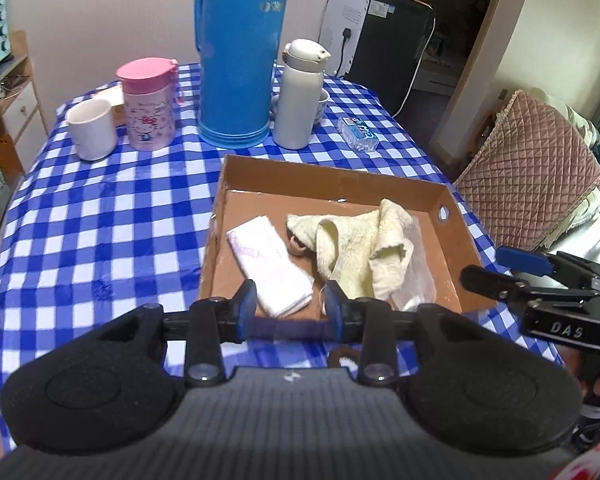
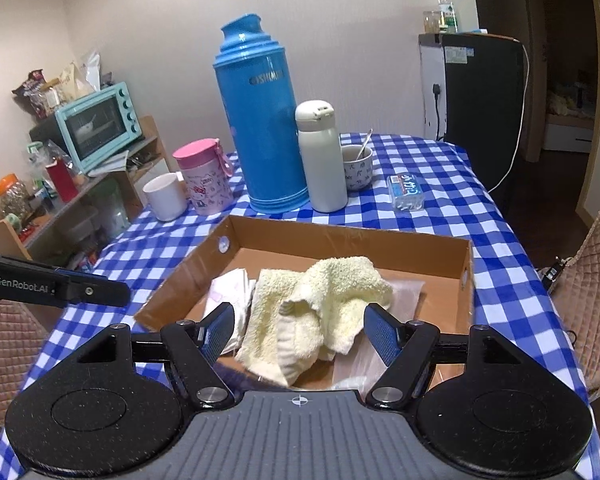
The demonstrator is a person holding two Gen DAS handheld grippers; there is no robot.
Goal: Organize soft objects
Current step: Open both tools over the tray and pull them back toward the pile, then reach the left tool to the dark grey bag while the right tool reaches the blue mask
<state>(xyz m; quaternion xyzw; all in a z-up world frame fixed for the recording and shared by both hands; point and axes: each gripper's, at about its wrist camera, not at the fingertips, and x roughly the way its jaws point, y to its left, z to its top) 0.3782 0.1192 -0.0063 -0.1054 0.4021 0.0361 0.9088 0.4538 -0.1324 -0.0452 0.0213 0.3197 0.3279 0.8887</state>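
A crumpled pale-yellow terry towel (image 2: 324, 312) is seen heaped in the cardboard box (image 2: 340, 236), just ahead of the right claw (image 2: 299, 334), whose jaws stand apart and empty. Its folds hide part of a clear plastic bag (image 2: 404, 292). Left of it, a folded white cloth (image 1: 270, 266) lies lengthwise away from the left claw (image 1: 290, 300), which is also apart, gripping nothing.

place: home dining room | evidence: blue-checked tablecloth (image 2: 460, 216); blue thermos flask (image 2: 262, 120); pink cartoon jug (image 2: 206, 178); white mug (image 2: 165, 196); teal toaster oven (image 2: 100, 126) on a cluttered wooden shelf (image 2: 84, 196); quilted chair cover (image 1: 528, 172); black fridge (image 2: 484, 92)
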